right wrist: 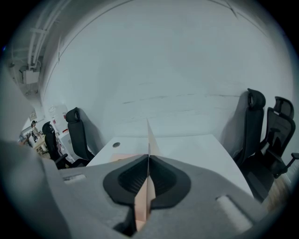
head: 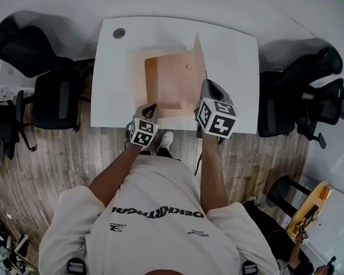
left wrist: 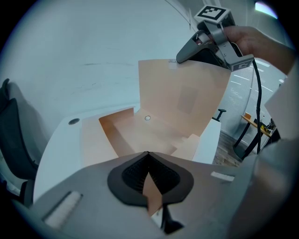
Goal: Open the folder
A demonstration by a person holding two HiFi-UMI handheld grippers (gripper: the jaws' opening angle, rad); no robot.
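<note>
A peach paper folder lies on the white table, partly open. Its front cover stands nearly upright along the right side. My right gripper is shut on that cover's edge; in the right gripper view the sheet runs edge-on between the pads of the right gripper. My left gripper is at the folder's near left corner, and in the left gripper view the left gripper is shut on a strip of the lower leaf. The raised cover and the right gripper show there too.
A round cable hole sits in the table's far left corner. Black office chairs stand to the left and right of the table. A yellow round table is at the lower right. The person stands at the table's near edge.
</note>
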